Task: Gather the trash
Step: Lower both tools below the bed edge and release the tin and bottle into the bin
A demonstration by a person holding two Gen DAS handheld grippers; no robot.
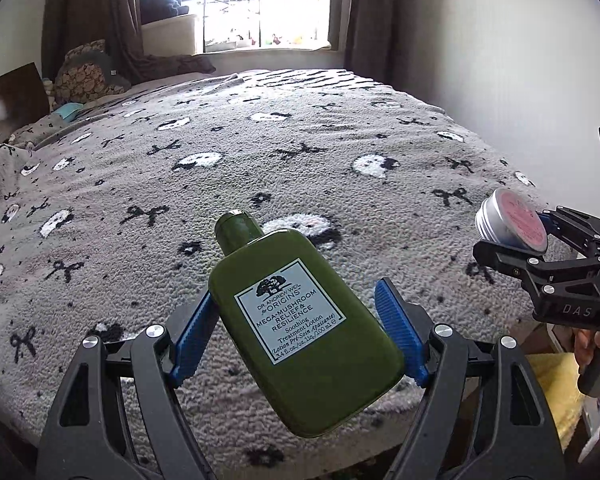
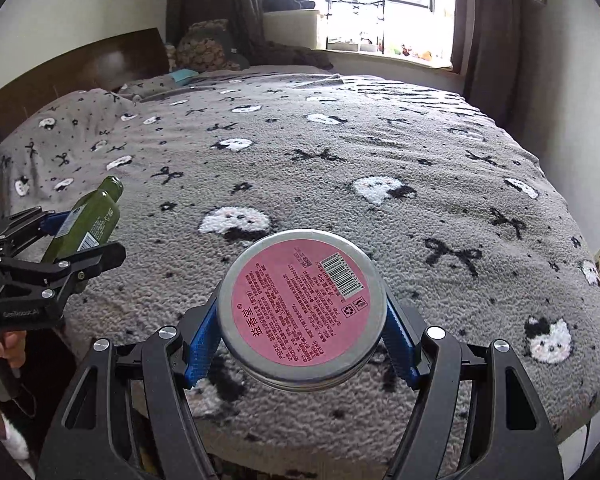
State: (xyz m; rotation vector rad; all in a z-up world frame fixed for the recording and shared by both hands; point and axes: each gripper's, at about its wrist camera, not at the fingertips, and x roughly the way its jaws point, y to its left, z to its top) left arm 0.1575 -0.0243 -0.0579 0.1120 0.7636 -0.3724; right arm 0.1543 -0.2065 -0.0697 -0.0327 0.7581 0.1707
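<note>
A bedroom, the bed (image 1: 300, 152) under a grey bow-print blanket with no loose litter showing. The left tool (image 1: 296, 338) is clamped on a green lotion bottle (image 1: 300, 328); the right tool (image 2: 300, 336) grips a round tin (image 2: 300, 308) — both lifted above the bed. Pickup looks done — binning remains; no bin in view.

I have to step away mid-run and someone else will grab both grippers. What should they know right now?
Left gripper: shut on the green lotion bottle, held tilted above the bed, cap pointing away.
Right gripper: shut on the round metal tin, pink label facing the camera, also held clear of the blanket.
Done: both items are picked up.
Left: drop both in a trash container; none is visible in either view. No other loose trash is obvious on the bed.
</note>
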